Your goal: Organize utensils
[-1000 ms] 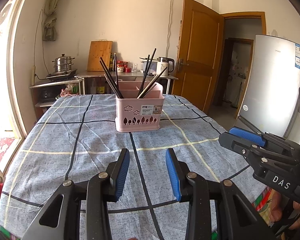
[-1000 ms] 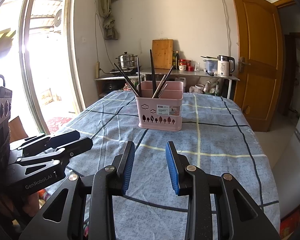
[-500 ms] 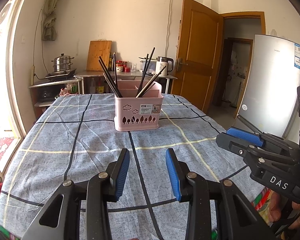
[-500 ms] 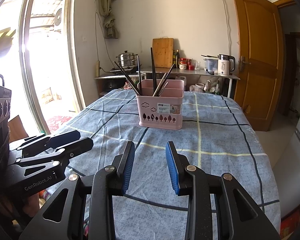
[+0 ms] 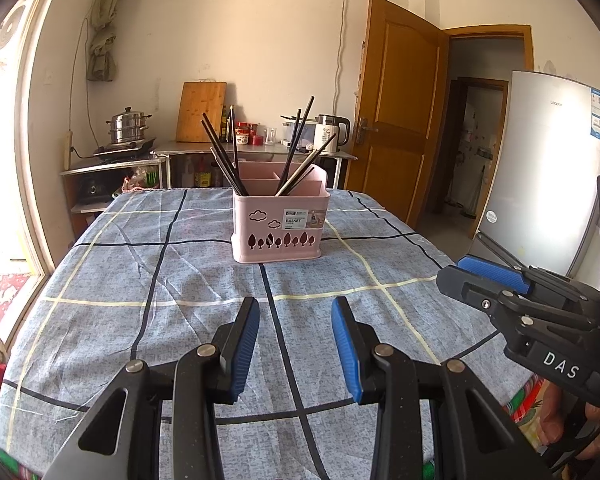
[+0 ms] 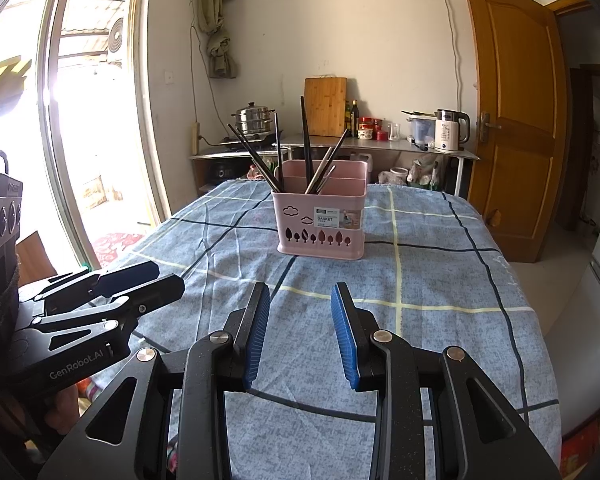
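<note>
A pink plastic utensil basket (image 5: 278, 226), rectangular and punched with tree-shaped cutouts, is being shown standing upright mid-table on a blue checked tablecloth (image 5: 172, 296). Dark, slender chopsticks (image 5: 224, 156) are being held leaning in its compartments; which compartments cannot be told with certainty. The left gripper (image 5: 294, 334) and right gripper (image 6: 301, 330) are being held above the near cloth, their ribbed blue pads (image 6: 256, 330) spread apart, gripping nothing.

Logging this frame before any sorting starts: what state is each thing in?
left gripper: open, empty
right gripper: open, empty
pink basket: upright on the tablecloth
chopsticks: leaning in basket compartments
wooden door: swung open
</note>
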Tool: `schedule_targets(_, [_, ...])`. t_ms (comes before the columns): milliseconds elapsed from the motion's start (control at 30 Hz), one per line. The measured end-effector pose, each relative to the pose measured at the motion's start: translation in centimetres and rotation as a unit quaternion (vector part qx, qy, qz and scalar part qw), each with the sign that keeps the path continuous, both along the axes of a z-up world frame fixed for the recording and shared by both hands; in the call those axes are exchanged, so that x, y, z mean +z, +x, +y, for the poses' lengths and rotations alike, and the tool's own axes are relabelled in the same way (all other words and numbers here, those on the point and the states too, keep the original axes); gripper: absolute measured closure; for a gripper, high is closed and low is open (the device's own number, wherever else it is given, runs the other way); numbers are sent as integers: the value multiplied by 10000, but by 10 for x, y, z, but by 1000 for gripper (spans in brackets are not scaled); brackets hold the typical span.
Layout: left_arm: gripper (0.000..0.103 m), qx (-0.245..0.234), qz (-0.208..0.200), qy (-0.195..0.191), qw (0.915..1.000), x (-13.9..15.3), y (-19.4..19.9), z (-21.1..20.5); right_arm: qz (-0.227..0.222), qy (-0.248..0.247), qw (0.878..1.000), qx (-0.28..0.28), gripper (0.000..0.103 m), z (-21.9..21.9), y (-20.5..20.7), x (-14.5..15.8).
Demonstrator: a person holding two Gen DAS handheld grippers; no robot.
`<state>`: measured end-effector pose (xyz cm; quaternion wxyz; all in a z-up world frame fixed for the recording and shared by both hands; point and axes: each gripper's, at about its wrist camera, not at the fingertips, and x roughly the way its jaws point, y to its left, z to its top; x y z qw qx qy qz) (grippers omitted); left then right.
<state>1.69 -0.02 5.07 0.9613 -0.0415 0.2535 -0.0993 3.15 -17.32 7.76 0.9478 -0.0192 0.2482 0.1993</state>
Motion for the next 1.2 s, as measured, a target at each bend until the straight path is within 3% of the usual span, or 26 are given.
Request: schedule_targets(1200, [66, 89, -177, 118, 9997, -5, 0, -4, -59, 4, 10000, -60, 69, -5, 1, -4])
